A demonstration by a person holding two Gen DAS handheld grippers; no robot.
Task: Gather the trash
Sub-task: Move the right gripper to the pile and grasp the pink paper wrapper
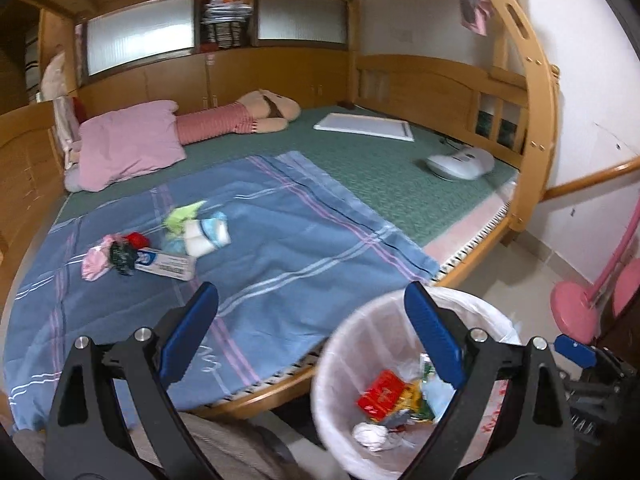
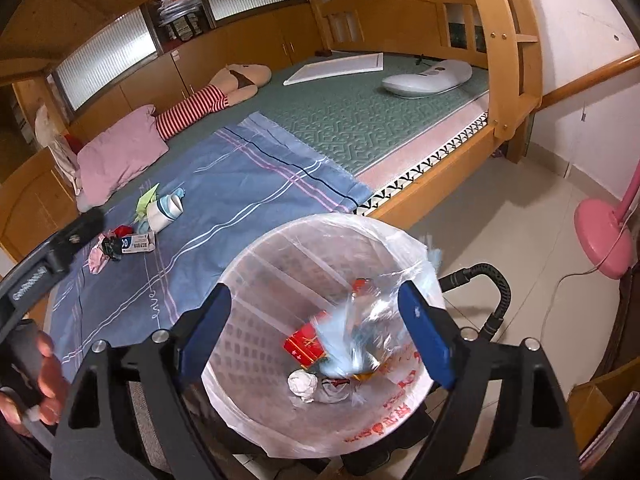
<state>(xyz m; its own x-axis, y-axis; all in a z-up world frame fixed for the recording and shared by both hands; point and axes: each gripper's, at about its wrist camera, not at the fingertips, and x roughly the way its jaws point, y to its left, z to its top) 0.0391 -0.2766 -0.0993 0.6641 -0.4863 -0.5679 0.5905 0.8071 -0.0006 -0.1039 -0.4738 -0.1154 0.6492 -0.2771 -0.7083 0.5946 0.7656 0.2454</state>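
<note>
One waste bin, round and lined with a translucent white bag bearing red print, stands on the tiled floor against the bed's near edge. Inside lie one red carton, one crumpled white tissue and mixed wrappers; a blurred pale-blue clear wrapper shows between the jaws above them, untouched by either pad. On the blue striped sheet, uncollected trash forms one cluster: one toothpaste box, one pink wrapper, one dark crumpled wrapper, one green wrapper, one white-and-blue item. Right gripper over the bin, jaws wide, holding nothing. Left gripper at the bed edge, jaws wide, empty.
</note>
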